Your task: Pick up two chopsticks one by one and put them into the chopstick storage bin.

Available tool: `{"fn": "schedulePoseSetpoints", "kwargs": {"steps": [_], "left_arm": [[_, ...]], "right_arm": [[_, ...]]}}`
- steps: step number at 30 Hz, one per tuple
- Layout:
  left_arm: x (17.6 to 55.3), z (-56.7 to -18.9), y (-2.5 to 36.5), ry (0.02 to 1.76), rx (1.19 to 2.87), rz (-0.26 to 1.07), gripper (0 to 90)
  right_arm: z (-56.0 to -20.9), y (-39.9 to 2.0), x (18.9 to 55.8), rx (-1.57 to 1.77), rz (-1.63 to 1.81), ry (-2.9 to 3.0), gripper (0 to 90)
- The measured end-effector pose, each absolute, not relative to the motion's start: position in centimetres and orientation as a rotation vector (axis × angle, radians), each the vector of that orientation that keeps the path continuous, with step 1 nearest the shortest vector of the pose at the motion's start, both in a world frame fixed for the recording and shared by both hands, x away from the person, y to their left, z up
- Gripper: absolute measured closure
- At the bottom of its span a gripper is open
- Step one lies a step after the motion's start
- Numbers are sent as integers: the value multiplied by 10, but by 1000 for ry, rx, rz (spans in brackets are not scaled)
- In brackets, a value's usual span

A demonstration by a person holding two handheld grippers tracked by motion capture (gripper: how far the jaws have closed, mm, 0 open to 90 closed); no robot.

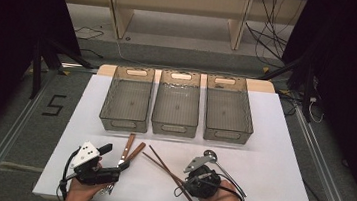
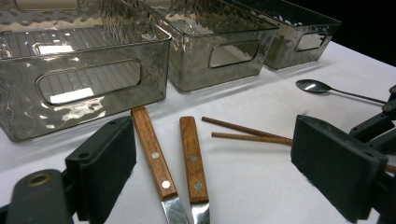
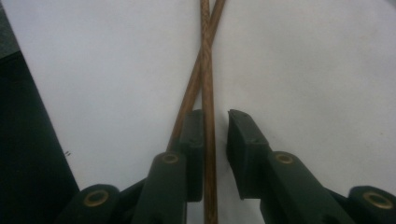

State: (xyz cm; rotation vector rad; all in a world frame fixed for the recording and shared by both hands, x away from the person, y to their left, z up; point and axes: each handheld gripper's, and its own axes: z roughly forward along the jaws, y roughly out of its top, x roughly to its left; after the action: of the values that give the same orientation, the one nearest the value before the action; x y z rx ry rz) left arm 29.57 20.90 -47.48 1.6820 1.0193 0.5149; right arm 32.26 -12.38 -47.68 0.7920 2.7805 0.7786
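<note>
wooden chopsticks (image 1: 169, 172), 2 of them, lie crossed on the white table (image 1: 271, 155) in the high view, their near ends running under the right gripper (image 1: 197, 179), which a hand holds low over them. a steel spoon (image 1: 224, 170) lies just to that gripper's right. off to its left, the left gripper (image 1: 111, 166) rests by 2 wood-handled knives (image 1: 130, 150). beyond both grippers stand 3 smoky plastic bins (image 1: 176, 103) in a row.

in the left gripper view, the left gripper (image 2: 224, 163) has its jaws spread wide, holding nothing; the 2 knives (image 2: 175, 156) lie on the table in the gap between them, handles pointing away. the chopsticks (image 2: 247, 133) lie ahead and to the right of those jaws, the spoon (image 2: 322, 88) farther right, the bins (image 2: 140, 60) beyond.

in the right gripper view, the right gripper (image 3: 215, 149) has its jaws drawn close with a narrow gap left. 1 chopstick (image 3: 208, 116) runs straight through that gap, beside the left pad; the right pad stands just clear of it, so nothing is clamped. the other chopstick passes under the left jaw and crosses the first farther ahead.
</note>
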Motion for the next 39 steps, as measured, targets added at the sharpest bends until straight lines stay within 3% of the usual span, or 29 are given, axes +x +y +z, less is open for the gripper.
{"fn": "schedulePoseSetpoints", "kwargs": {"steps": [6,21,34,39], "left_arm": [[296,-475,209,1018,1682,515,140],[297,-470,206,1051,1662,482,140],[306,-442,159,1032,1684,313,160],[316,-436,146,1063,1640,202,211]], "right_arm": [[-477,-120,318,804,762,2756,841],[-461,-132,320,850,967,2660,854],[-444,-125,320,836,1215,2528,853],[-437,-120,318,811,1284,2486,853]]}}
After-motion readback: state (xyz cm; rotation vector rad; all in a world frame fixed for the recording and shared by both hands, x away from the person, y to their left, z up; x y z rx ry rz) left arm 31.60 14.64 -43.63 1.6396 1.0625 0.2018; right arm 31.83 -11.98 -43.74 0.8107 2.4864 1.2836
